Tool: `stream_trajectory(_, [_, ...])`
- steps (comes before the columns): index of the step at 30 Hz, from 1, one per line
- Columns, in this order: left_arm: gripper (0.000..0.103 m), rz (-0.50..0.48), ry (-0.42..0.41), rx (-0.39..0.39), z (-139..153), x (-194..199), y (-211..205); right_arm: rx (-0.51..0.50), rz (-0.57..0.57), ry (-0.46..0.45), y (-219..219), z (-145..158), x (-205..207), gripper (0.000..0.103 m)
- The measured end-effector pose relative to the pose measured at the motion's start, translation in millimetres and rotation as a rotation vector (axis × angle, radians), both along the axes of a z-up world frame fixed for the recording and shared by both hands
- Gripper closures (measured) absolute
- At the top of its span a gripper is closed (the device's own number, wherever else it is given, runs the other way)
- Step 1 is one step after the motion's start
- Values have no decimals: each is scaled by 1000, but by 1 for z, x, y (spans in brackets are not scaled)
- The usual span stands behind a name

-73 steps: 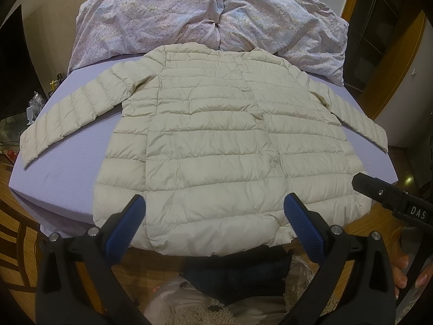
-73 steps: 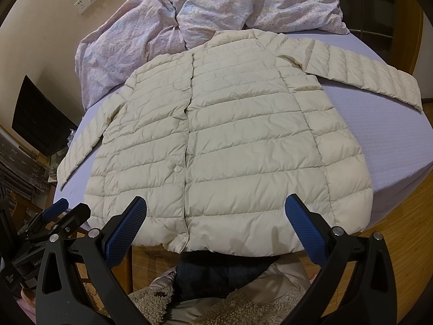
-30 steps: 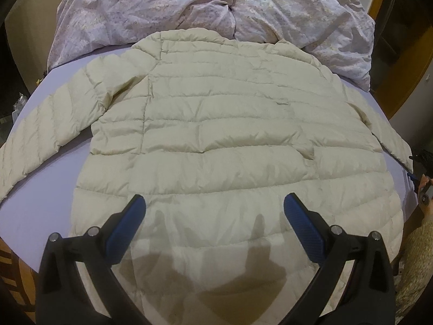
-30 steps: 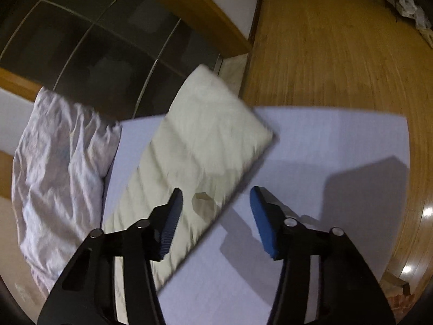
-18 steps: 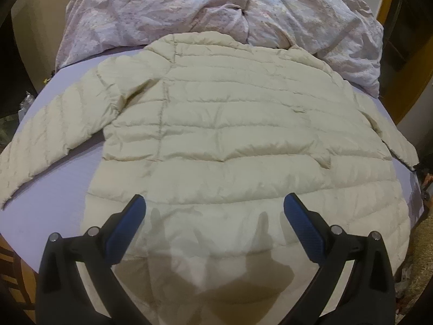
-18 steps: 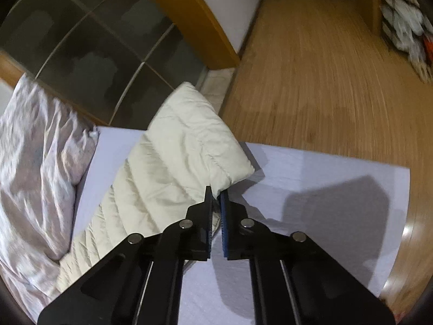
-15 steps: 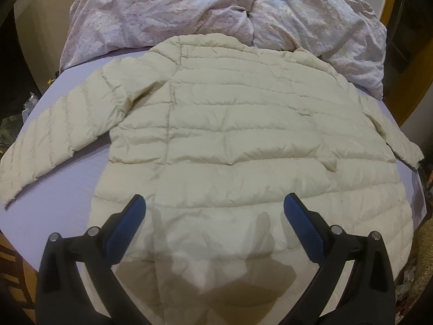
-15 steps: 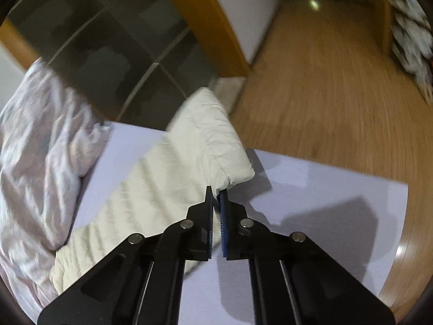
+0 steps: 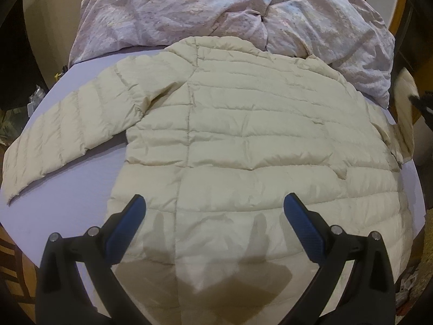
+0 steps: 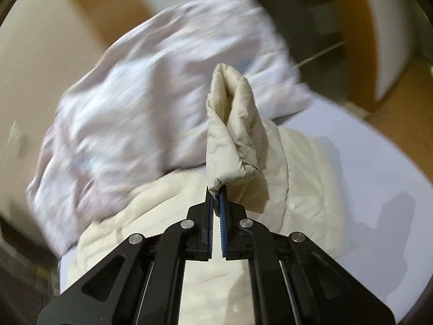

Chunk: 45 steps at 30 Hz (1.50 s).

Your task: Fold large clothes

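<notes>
A cream quilted puffer jacket (image 9: 243,146) lies flat on the lilac bed sheet (image 9: 67,189), its left sleeve (image 9: 67,132) stretched out to the left. Above the jacket's lower half my left gripper (image 9: 213,214) hovers open, with nothing between its blue pads. My right gripper (image 10: 216,192) is shut on the cuff of the right sleeve (image 10: 235,124), which hangs lifted off the bed over the jacket's body (image 10: 167,211). In the left wrist view that raised sleeve (image 9: 404,108) and the right gripper's dark tip (image 9: 422,103) show at the far right edge.
A crumpled pinkish-lilac duvet (image 9: 230,13) is heaped at the head of the bed behind the collar, and it fills the blurred background as the duvet (image 10: 135,94) in the right wrist view. Wooden floor (image 9: 16,257) lies past the bed's left edge. Orange wooden trim (image 10: 360,27) stands beyond.
My right gripper closed on the right sleeve's cuff, then swung it up off the sheet and over toward the jacket's body, rolling as it went. The left gripper stayed open, drifting slightly.
</notes>
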State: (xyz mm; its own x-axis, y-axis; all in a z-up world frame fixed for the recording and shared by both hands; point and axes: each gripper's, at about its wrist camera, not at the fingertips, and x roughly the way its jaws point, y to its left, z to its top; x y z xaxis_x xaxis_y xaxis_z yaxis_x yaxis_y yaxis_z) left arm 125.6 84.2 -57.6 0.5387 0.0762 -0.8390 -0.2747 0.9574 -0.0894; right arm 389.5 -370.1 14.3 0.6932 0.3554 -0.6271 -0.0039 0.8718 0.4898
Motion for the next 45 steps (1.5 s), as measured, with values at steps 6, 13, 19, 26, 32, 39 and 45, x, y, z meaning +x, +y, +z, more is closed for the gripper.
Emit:
stream_trajectory(6, [2,19,-12,-21,3,-5,12,25,243,87,97,-26,-3,99])
stream_trajectory(13, [2,94,-27,-1,5,-12,32,36,436,189,184,-63,-27,99])
stream_trajectory(19, [2,152,-18,19,5,-18,49,21,524,241,232,-80,-39,99])
stream_trajectory(26, [2,182,-20,68,6,-23,57,2,591,263,275,-88,-53,98])
stream_trajectory(32, [2,237,-62,101,9,-36,74,-37,666,257,292,-84,-63,50])
stream_trajectory(39, [2,297,-103,40,10,-52,103,-96,568,56,278,-44,-59,50])
stream_trajectory(45, [2,330,-44,-5,3,-54,121,-270,448,143,294,-77,-27,51])
